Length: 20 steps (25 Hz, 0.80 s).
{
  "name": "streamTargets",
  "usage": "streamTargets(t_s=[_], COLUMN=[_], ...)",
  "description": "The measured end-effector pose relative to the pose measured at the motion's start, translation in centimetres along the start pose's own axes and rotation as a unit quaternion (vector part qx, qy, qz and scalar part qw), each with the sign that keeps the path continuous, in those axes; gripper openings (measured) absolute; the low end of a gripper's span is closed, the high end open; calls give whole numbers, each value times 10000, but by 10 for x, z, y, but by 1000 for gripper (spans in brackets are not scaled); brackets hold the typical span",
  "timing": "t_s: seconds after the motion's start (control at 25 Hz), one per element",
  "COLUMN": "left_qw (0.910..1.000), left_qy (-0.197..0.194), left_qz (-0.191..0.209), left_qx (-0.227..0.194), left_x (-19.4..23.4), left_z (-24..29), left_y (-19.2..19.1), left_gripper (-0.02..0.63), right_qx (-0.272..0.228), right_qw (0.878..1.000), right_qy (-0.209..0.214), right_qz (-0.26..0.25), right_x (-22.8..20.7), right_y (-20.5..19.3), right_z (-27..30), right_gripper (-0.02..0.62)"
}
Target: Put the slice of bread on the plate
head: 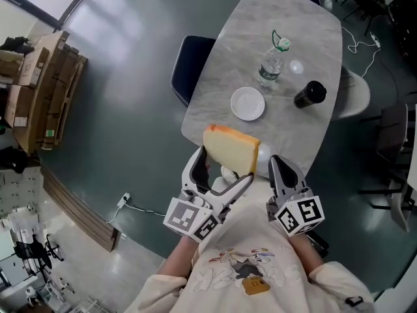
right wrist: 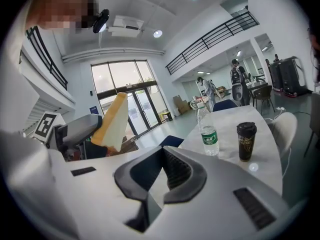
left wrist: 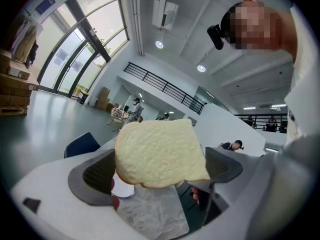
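Observation:
A thick slice of bread (head: 231, 150) with a golden crust is held up in the air at the near end of the table, my left gripper (head: 220, 175) shut on its lower edge. In the left gripper view the bread (left wrist: 159, 154) fills the space between the two dark pads (left wrist: 98, 174). The small white plate (head: 247, 103) sits empty on the marble table (head: 306, 38), beyond the bread. My right gripper (head: 279, 168) hangs just right of the bread, jaws shut with nothing between them (right wrist: 161, 176). The bread (right wrist: 112, 121) shows edge-on in the right gripper view.
A water bottle (head: 272, 60) stands behind the plate, and a dark cup (head: 309, 94) stands to its right; both show in the right gripper view as bottle (right wrist: 209, 136) and cup (right wrist: 245, 140). A blue chair (head: 190, 64) stands left of the table, a white chair (head: 355, 93) on the right.

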<state>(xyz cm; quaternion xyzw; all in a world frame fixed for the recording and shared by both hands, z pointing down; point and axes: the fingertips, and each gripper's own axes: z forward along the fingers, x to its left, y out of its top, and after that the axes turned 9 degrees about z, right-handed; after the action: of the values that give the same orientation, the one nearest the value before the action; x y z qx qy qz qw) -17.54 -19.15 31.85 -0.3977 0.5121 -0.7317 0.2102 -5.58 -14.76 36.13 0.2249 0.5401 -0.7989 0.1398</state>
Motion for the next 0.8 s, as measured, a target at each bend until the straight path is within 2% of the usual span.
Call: streamTargets(t_s=[0.44,0.8], left_qw=[9964,9909], left_qy=[-94,206], left_qz=[259,529], left_qx=[796,1218], left_x=[27,64], left_z=[59,108], left_y=[-39,-84], left_gripper=[578,577], right_qx=[176,540], right_qw=[9997,9984], right_qy=[-122,97], right_qz=[87,-152], right_x=[-39,-76], right_y=[-5,-17], right_z=[27,66], right_gripper=[5,5])
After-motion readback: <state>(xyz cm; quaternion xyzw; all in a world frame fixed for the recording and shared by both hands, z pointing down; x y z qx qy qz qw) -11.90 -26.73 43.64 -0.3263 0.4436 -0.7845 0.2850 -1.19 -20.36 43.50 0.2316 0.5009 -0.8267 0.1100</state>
